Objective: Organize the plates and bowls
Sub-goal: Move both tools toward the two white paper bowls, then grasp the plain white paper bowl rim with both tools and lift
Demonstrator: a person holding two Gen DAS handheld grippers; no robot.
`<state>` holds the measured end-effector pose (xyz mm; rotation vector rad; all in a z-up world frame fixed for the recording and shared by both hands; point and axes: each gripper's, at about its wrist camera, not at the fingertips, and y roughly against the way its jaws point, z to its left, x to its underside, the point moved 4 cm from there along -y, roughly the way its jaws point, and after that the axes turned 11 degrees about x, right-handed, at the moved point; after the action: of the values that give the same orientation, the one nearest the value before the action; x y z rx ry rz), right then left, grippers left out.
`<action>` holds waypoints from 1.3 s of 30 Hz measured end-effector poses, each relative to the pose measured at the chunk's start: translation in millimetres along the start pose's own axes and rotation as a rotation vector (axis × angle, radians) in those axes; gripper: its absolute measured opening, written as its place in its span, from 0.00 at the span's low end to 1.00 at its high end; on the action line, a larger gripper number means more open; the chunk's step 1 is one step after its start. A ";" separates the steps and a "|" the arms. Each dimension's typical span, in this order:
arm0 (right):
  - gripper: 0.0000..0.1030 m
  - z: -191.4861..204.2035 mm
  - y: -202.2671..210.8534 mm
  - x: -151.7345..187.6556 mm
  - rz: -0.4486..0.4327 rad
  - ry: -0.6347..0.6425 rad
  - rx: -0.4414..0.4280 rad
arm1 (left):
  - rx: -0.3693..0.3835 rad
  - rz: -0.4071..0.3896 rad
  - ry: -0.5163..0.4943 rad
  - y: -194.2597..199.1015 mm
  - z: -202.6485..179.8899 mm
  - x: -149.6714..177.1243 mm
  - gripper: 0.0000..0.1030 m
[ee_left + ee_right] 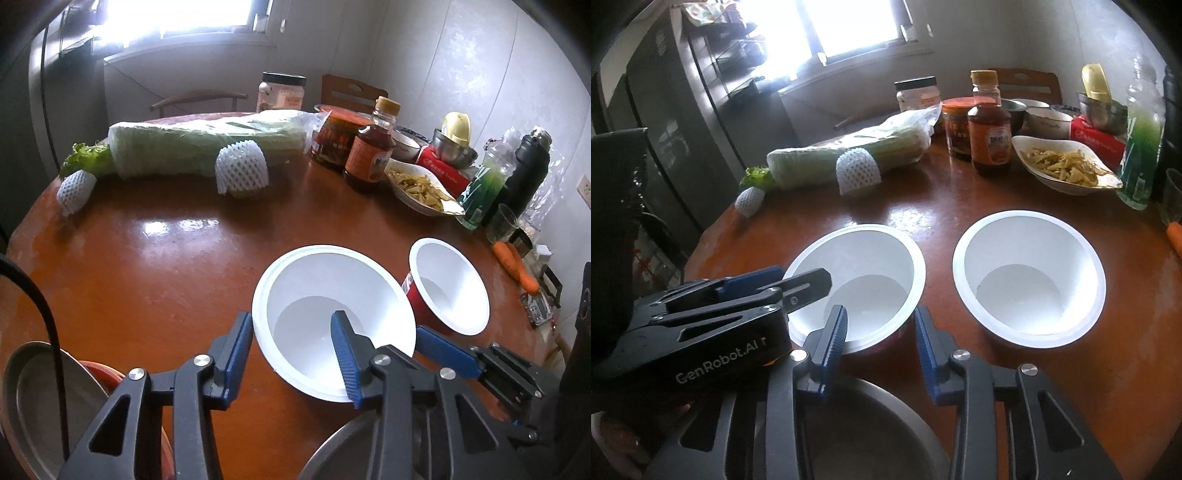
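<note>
Two white paper bowls with red outsides stand on the brown round table point(147, 258). In the left wrist view the nearer bowl point(314, 295) is at centre and the second bowl point(448, 284) to its right. My left gripper point(291, 354) is open, its jaws astride the near bowl's left wall, one finger inside the bowl. In the right wrist view my right gripper point(881, 347) is open, just in front of the left bowl point(864, 269); the other bowl point(1030, 273) stands to its right. A steel bowl point(857, 424) lies below the right gripper.
A steel plate on an orange bowl point(37, 398) sits at the near left. At the back lie wrapped cabbage point(207, 147), foam-netted fruit point(242, 170), jars, a sauce bottle point(371, 147), a dish of food point(417, 186), bottles and carrots point(517, 266).
</note>
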<state>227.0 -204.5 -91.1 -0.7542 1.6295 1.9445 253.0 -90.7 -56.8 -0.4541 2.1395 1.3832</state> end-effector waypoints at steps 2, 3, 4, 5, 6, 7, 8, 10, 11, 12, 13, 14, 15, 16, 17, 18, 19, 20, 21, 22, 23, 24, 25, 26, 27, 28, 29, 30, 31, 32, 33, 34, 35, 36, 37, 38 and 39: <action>0.36 0.6 0.3 0.1 -0.002 0.005 0.003 | -0.001 -0.006 0.000 1.9 -0.6 0.5 0.43; 0.36 0.6 1.0 0.0 -0.006 0.005 0.001 | 0.001 -0.010 0.002 3.2 -0.9 0.8 0.43; 0.36 0.8 2.1 -0.2 -0.010 0.006 0.002 | 0.002 -0.014 0.001 4.6 -1.3 0.7 0.43; 0.36 1.2 3.0 -0.6 -0.012 0.007 0.002 | 0.001 -0.019 0.001 6.3 -1.9 0.7 0.42; 0.36 1.8 4.4 -0.8 -0.017 0.009 0.002 | 0.001 -0.023 -0.001 7.9 -2.3 0.7 0.42; 0.36 2.3 6.0 -1.0 -0.023 0.013 0.003 | 0.002 -0.027 -0.005 9.6 -2.9 0.5 0.42; 0.36 3.1 7.4 -1.7 -0.029 0.016 0.006 | 0.001 -0.032 -0.005 12.1 -3.5 0.4 0.42; 0.36 4.1 10.7 -2.4 -0.037 0.019 0.003 | -0.001 -0.041 -0.010 16.1 -4.9 0.6 0.43; 0.36 4.5 12.1 -2.7 -0.039 0.020 0.002 | -0.001 -0.044 -0.008 18.6 -5.5 0.7 0.42; 0.36 5.1 14.2 -2.9 -0.042 0.022 0.001 | 0.001 -0.049 -0.008 20.8 -6.1 0.9 0.42; 0.36 5.5 15.5 -3.2 -0.046 0.024 0.001 | 0.002 -0.053 -0.009 23.4 -6.9 1.0 0.42; 0.36 6.2 18.0 -3.2 -0.051 0.026 0.001 | 0.002 -0.057 -0.008 26.2 -7.3 1.1 0.42; 0.36 6.8 20.2 -3.1 -0.056 0.028 0.001 | 0.001 -0.063 -0.009 28.9 -8.2 1.3 0.42; 0.36 7.6 23.2 -3.2 -0.063 0.029 -0.002 | -0.001 -0.068 -0.013 31.8 -9.4 1.6 0.42; 0.36 8.4 25.4 -2.9 -0.066 0.030 -0.004 | -0.001 -0.072 -0.014 34.5 -10.1 1.8 0.42; 0.36 9.1 27.6 -2.8 -0.069 0.031 -0.005 | 0.000 -0.077 -0.014 37.8 -11.0 2.6 0.42; 0.36 10.0 30.1 -2.5 -0.073 0.033 -0.005 | 0.001 -0.080 -0.015 40.1 -11.4 3.1 0.42; 0.36 10.8 32.5 -2.1 -0.076 0.035 -0.004 | 0.000 -0.086 -0.016 43.3 -11.9 4.0 0.42; 0.36 12.1 35.0 -1.9 -0.080 0.037 -0.005 | -0.001 -0.092 -0.015 47.0 -12.7 5.1 0.42; 0.36 13.2 37.9 -1.3 -0.084 0.040 -0.006 | -0.001 -0.097 -0.017 50.0 -13.5 5.7 0.42; 0.36 14.3 40.9 -0.8 -0.088 0.042 -0.007 | -0.001 -0.103 -0.020 53.7 -14.6 6.7 0.42; 0.36 15.2 43.7 -0.3 -0.093 0.045 -0.006 | -0.001 -0.108 -0.020 57.0 -15.4 7.7 0.42; 0.36 16.1 47.1 0.3 -0.099 0.047 -0.006 | -0.002 -0.114 -0.023 60.5 -16.9 8.7 0.42; 0.36 16.4 50.3 1.2 -0.103 0.049 -0.008 | -0.002 -0.118 -0.027 63.1 -18.6 9.6 0.42; 0.36 17.2 53.9 2.2 -0.108 0.050 -0.006 | -0.001 -0.121 -0.030 65.9 -20.6 10.9 0.42; 0.36 17.4 57.0 3.0 -0.113 0.052 -0.002 | -0.003 -0.127 -0.037 70.2 -23.5 12.6 0.42; 0.36 17.4 59.6 3.8 -0.115 0.051 -0.001 | -0.006 -0.132 -0.043 72.9 -25.2 13.6 0.42; 0.36 17.6 62.4 5.2 -0.117 0.050 -0.003 | -0.008 -0.137 -0.048 75.8 -27.1 14.3 0.42; 0.36 17.8 66.7 6.5 -0.125 0.050 -0.005 | -0.008 -0.140 -0.049 78.8 -28.7 15.5 0.42; 0.36 17.9 68.7 7.2 -0.129 0.051 -0.005 | -0.006 -0.142 -0.048 81.8 -30.0 16.8 0.42; 0.36 18.3 71.6 8.4 -0.133 0.052 -0.004 | -0.005 -0.146 -0.050 84.7 -31.5 17.9 0.42; 0.36 18.3 75.0 9.4 -0.137 0.051 -0.004 | -0.005 -0.153 -0.053 88.8 -33.9 19.6 0.42; 0.36 18.5 79.2 10.5 -0.144 0.053 -0.003 | -0.005 -0.157 -0.056 91.7 -35.5 20.8 0.42; 0.36 18.9 82.4 11.5 -0.149 0.056 -0.002 | -0.005 -0.161 -0.060 94.5 -37.7 22.1 0.42; 0.36 19.0 86.1 12.8 -0.154 0.057 -0.002 | -0.005 -0.164 -0.062 97.6 -39.7 23.6 0.42; 0.36 19.0 90.0 14.1 -0.158 0.057 -0.001 | -0.007 -0.167 -0.067 100.7 -42.4 25.6 0.42; 0.36 19.1 93.4 15.4 -0.163 0.058 -0.001 | -0.007 -0.169 -0.072 103.5 -44.6 27.4 0.42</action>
<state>150.4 -201.0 -32.3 -0.9220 1.5492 1.8238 162.8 -88.1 16.0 -0.5660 1.9899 1.2935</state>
